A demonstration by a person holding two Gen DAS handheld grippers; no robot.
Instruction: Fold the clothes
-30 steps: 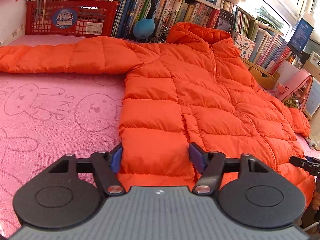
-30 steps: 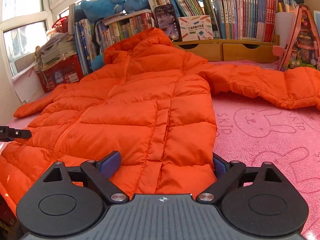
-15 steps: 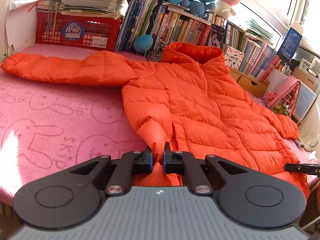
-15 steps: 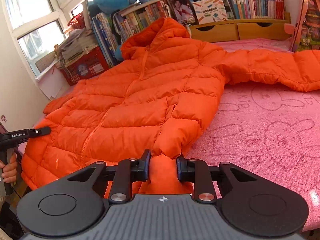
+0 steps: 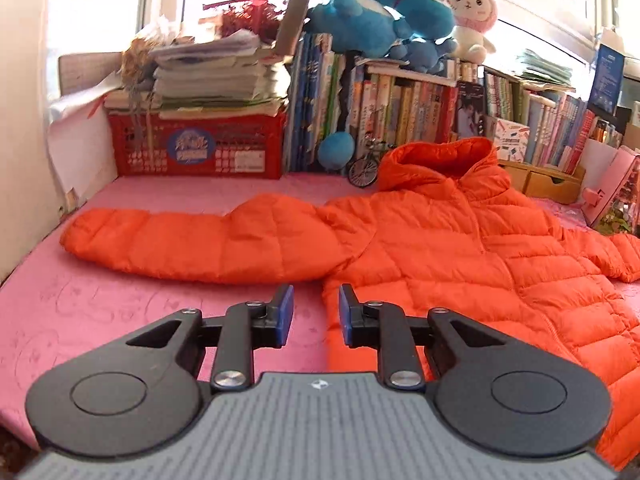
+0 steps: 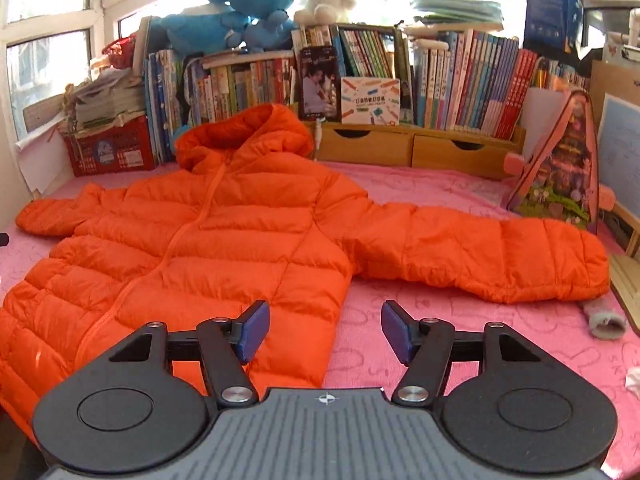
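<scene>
The orange puffer jacket (image 6: 224, 248) lies face up and spread flat on the pink bunny-print surface (image 6: 420, 344), zip closed, hood (image 6: 244, 132) toward the far edge where the books (image 6: 460, 80) and plush toys (image 6: 240, 4) are stacked. One sleeve (image 6: 492, 256) stretches straight out toward the right edge, nearly reaching the pink play tent (image 6: 560, 168); the other sleeve (image 5: 192, 240) reaches out toward the left edge, short of the red crate (image 5: 196, 148). The hem runs along the near edge, and in the right wrist view it looks to spill slightly over it, though that corner is hard to read.

So where are we? By my reckoning, right at the start. No sleeve is folded in, no side is turned over, the body isn't doubled. The jacket is only laid out and smoothed, which is the groundwork.

The left claw (image 5: 315, 312) hangs above the near side of the jacket's edge, its jaws opening with only a narrow gap, nothing between them: pink cloth shows through. The right claw (image 6: 325, 330) is over the opposite side seam, jaws opening wider, likewise empty.

Still to come, as I judge it: both sleeves in across the chest, sides in, then hem up toward the hood. Puffy fill like this tends to spring back, so each fold will likely need pressing down.
</scene>
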